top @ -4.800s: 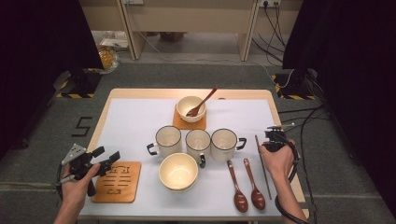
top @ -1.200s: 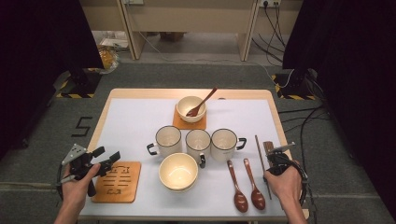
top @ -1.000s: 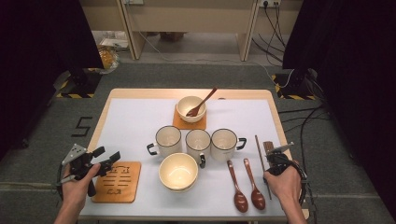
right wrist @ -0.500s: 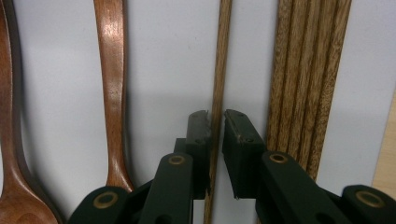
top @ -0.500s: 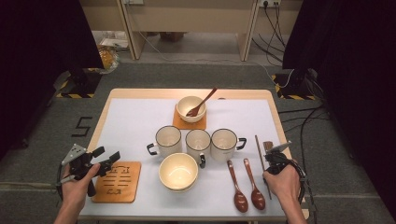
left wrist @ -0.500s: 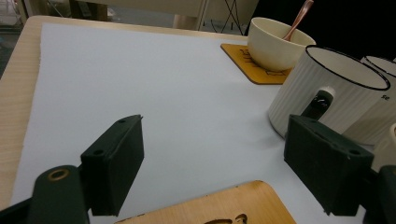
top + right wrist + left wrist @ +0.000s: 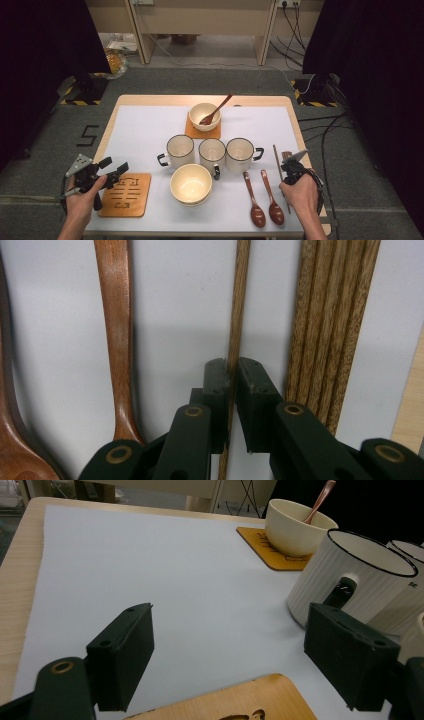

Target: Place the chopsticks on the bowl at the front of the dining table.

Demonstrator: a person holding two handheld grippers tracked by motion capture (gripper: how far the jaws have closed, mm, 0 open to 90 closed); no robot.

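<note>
Chopstick (image 7: pixel 236 305) is lying on the white mat (image 7: pixel 150 130) at the table's 4 o'clock, between a spoon (image 7: pixel 117 335) and a chopstick bundle (image 7: pixel 327 325). Right gripper (image 7: pixel 231 371) is pinching it; jaws have just been closing. Left gripper (image 7: pixel 227 655) is hovering spread over a coaster (image 7: pixel 125 194) at 8 o'clock; coaster markings unreadable.

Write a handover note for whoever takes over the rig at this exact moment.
Right gripper: jaws have just been closing, now pinched on one chopstick lying flat on the mat.
Left gripper: open, holding nothing, above the near coaster.
Things: a bundle of chopsticks lies beside the gripped one; two spoons lie to their left.
Done: far bowl sits on its coaster with a spoon in it.
Left: chopstick not yet lifted; near bowl is not on the near coaster.
</note>
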